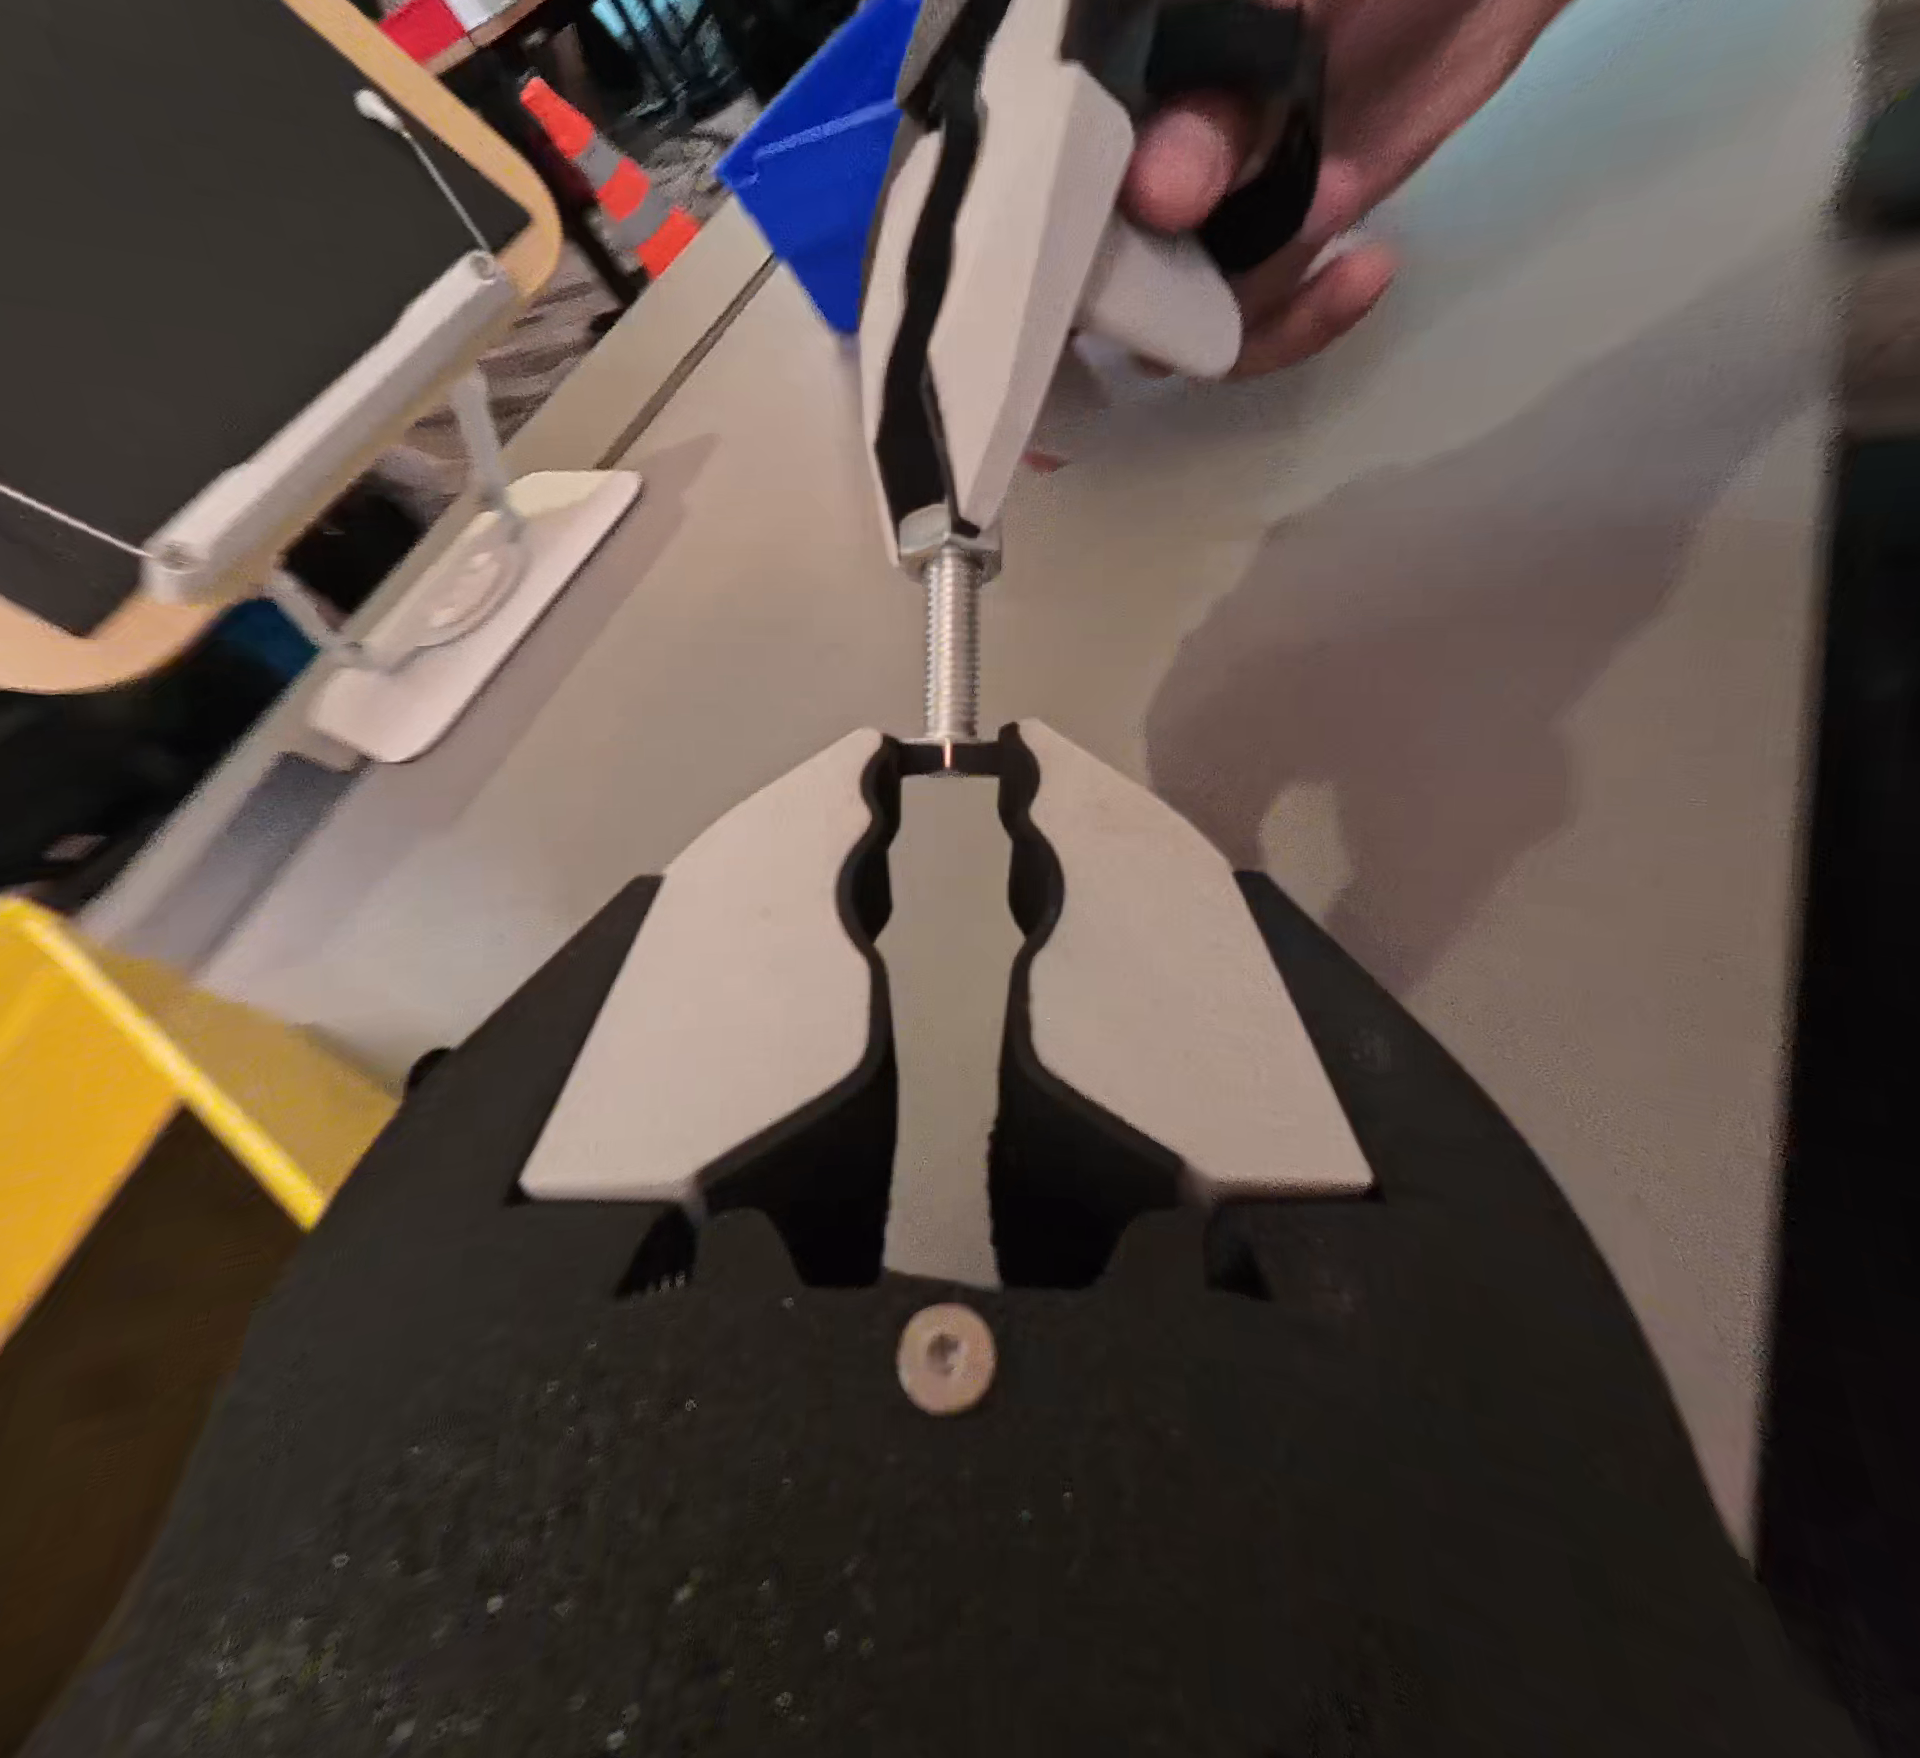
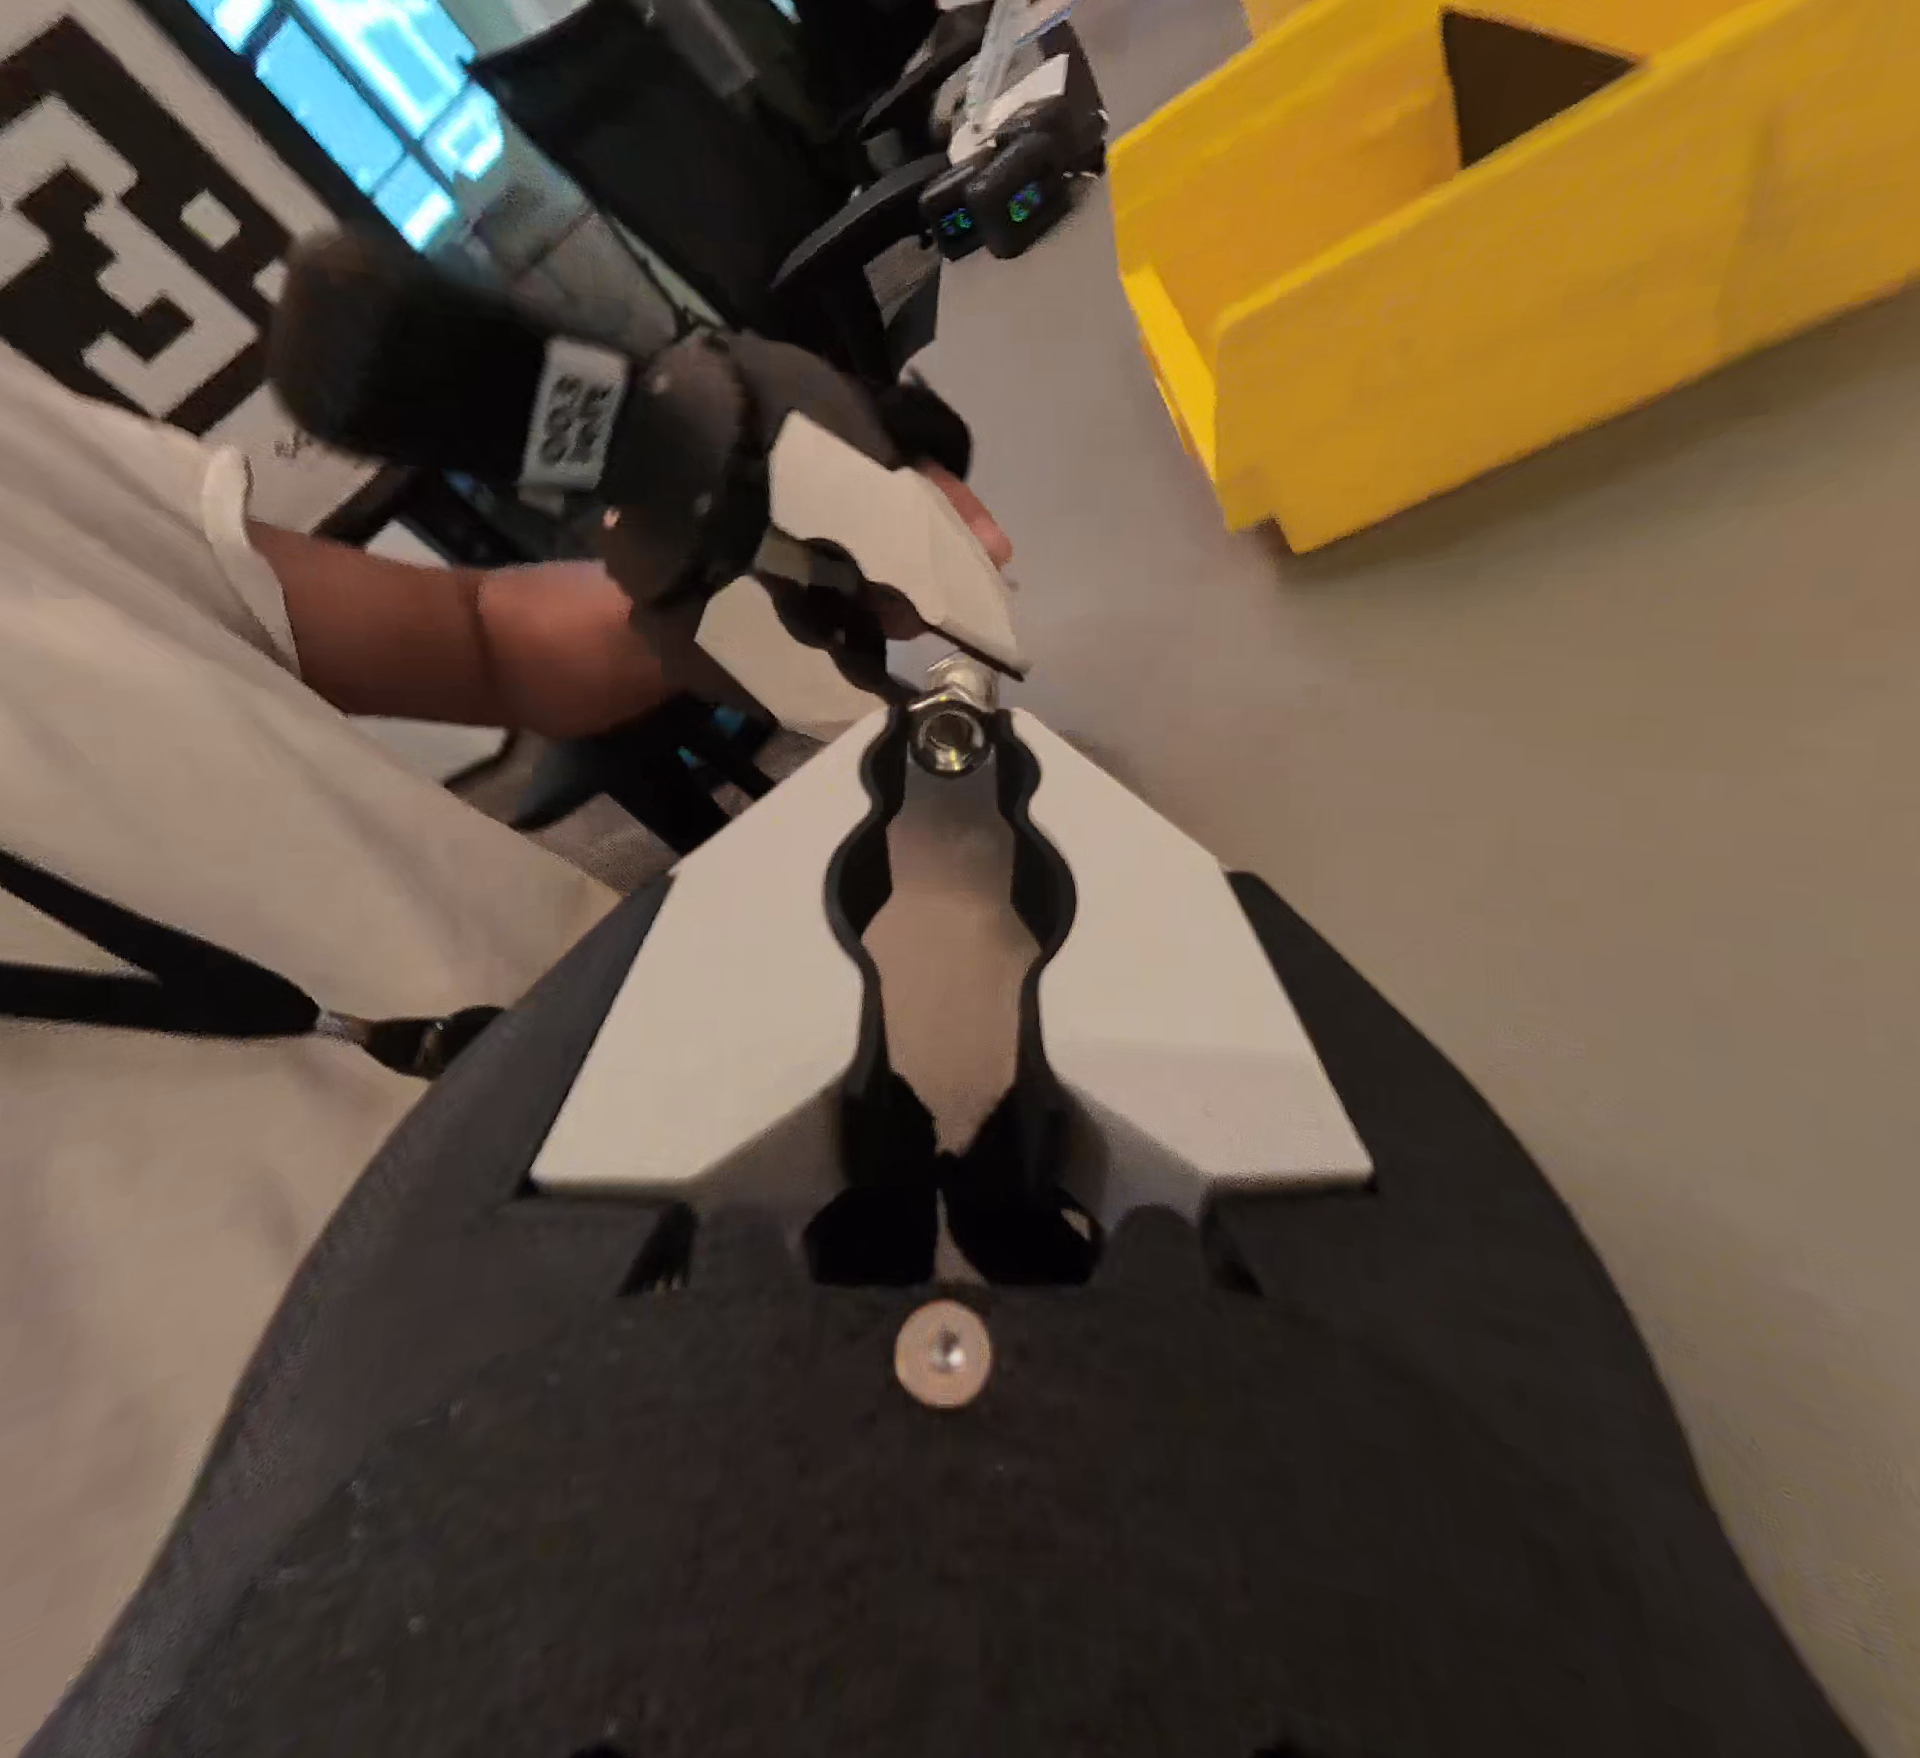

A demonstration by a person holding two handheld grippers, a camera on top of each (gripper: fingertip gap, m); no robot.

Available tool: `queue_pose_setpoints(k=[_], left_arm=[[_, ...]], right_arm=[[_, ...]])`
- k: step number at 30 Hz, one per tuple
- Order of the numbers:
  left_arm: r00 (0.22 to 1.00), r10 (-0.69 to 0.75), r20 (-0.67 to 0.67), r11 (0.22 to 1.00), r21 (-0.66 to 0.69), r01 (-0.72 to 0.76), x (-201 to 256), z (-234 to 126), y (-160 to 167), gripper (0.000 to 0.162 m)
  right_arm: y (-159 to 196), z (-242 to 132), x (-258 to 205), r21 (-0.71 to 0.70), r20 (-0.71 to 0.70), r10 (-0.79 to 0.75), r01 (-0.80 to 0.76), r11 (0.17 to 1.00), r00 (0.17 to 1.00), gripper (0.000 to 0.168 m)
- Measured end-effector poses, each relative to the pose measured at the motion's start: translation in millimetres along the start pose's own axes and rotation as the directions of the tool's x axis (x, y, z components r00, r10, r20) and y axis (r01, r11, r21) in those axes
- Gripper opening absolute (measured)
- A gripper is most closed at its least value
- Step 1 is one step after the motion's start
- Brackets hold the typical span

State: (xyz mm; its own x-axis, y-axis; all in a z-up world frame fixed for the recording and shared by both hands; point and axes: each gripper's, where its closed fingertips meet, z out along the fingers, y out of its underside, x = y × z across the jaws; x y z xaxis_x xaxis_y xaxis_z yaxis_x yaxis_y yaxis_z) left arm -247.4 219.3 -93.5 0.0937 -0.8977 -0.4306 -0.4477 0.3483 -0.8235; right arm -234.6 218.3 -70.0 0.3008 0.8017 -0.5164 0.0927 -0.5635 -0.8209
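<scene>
Bolt (image 1: 948, 643) spans both tools above the grey table (image 1: 1455, 565): left gripper (image 1: 951, 758) clamped on its threaded end, right gripper (image 2: 951, 737) clamped at the nut (image 2: 948, 740) end (grips look shallow). Likely fault: twisting or misalignment slips the bolt from the fingertips.
</scene>
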Motion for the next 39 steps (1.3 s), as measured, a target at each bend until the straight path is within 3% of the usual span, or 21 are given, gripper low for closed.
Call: queue_pose_setpoints(k=[4, 7, 12, 14, 21, 39], left_arm=[[0.979, 0.173, 0.105, 0.980, -0.122, -0.160, -4, 7, 12, 0.018], [0.931, 0.322, 0.169, 0.936, -0.207, -0.286, -9, 7, 17, 0.018], [0.843, 0.501, 0.196, 0.846, -0.316, -0.430, -11, 8, 23, 0.018], [0.851, 0.487, 0.196, 0.853, -0.315, -0.416, -11, 8, 23, 0.018], [0.881, 0.436, 0.183, 0.877, -0.307, -0.370, -13, 10, 28, 0.018], [0.919, 0.365, 0.149, 0.902, -0.300, -0.310, -13, 13, 37, 0.018]], right_arm=[[9, 2, 15, 0.062, -0.016, 0.280, -0.278, 0.958, 0.960, 0.016], [11, 4, 22, 0.135, 0.063, 0.548, -0.551, 0.823, 0.834, 0.016], [19, 6, 26, 0.133, 0.094, 0.722, -0.727, 0.673, 0.686, 0.016], [18, 7, 26, 0.134, 0.091, 0.739, -0.743, 0.655, 0.668, 0.016], [16, 7, 25, 0.112, 0.007, 0.637, -0.634, 0.765, 0.771, 0.018], [20, 15, 11, 0.045, 0.104, 0.651, -0.658, 0.752, 0.752, 0.023]])
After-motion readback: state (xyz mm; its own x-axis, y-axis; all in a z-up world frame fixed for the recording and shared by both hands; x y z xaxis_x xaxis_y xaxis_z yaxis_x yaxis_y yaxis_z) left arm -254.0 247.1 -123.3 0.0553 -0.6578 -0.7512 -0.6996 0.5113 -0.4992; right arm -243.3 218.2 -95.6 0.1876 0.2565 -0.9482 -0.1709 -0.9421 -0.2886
